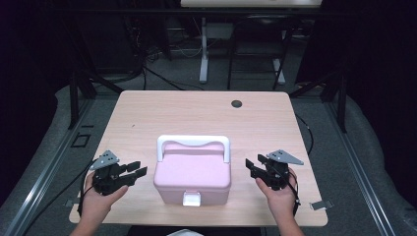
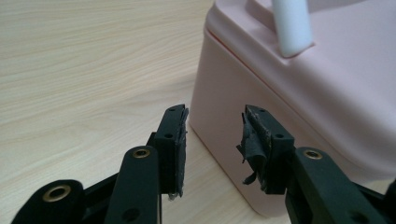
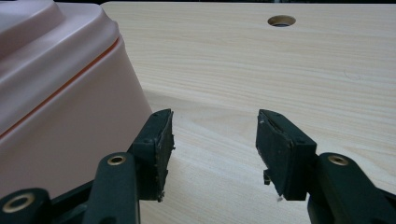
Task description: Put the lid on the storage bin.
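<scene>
Your left gripper (image 2: 212, 140) sits just left of the pink box (image 1: 193, 178), jaws apart, nothing between them. Right gripper (image 3: 212, 149) is near the box's right side, jaws wide, also empty. The box stands at the table's (image 1: 147, 118) near edge, lid down, white handle (image 1: 193, 142) upright. Risk: pushing from one side could slide it off the edge. The high view shows the front latch (image 1: 192, 199); gripper views show bare side walls.
</scene>
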`<state>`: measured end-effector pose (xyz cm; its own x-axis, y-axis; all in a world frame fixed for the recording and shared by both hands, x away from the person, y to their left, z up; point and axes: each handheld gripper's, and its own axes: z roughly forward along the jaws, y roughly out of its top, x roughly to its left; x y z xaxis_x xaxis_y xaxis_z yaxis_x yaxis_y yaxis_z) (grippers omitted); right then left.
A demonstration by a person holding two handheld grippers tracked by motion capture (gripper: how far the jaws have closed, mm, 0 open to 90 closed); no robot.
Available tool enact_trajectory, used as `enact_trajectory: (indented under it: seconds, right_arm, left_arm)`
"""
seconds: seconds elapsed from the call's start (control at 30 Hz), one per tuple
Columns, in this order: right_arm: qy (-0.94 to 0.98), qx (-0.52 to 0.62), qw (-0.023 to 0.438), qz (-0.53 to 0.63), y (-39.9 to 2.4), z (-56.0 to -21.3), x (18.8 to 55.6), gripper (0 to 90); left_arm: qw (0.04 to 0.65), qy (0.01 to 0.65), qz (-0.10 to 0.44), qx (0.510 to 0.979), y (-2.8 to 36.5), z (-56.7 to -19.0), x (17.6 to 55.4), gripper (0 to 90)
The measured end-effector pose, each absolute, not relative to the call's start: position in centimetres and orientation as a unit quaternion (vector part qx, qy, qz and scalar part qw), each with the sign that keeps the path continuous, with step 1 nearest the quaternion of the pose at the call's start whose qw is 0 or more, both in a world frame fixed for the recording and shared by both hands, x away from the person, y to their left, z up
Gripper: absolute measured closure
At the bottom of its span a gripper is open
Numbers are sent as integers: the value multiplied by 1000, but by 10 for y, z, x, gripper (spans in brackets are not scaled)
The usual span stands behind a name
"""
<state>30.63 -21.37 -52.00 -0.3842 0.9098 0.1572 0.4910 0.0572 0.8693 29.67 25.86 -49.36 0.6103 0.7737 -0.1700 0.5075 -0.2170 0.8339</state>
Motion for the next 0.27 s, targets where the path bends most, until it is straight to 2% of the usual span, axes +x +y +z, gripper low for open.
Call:
enact_trajectory:
  seconds: [0.27]
  right_arm:
    - [691, 508, 227, 462, -214, -521, 307, 458]
  left_arm:
    - [464, 428, 145, 762, 259, -497, 309, 586]
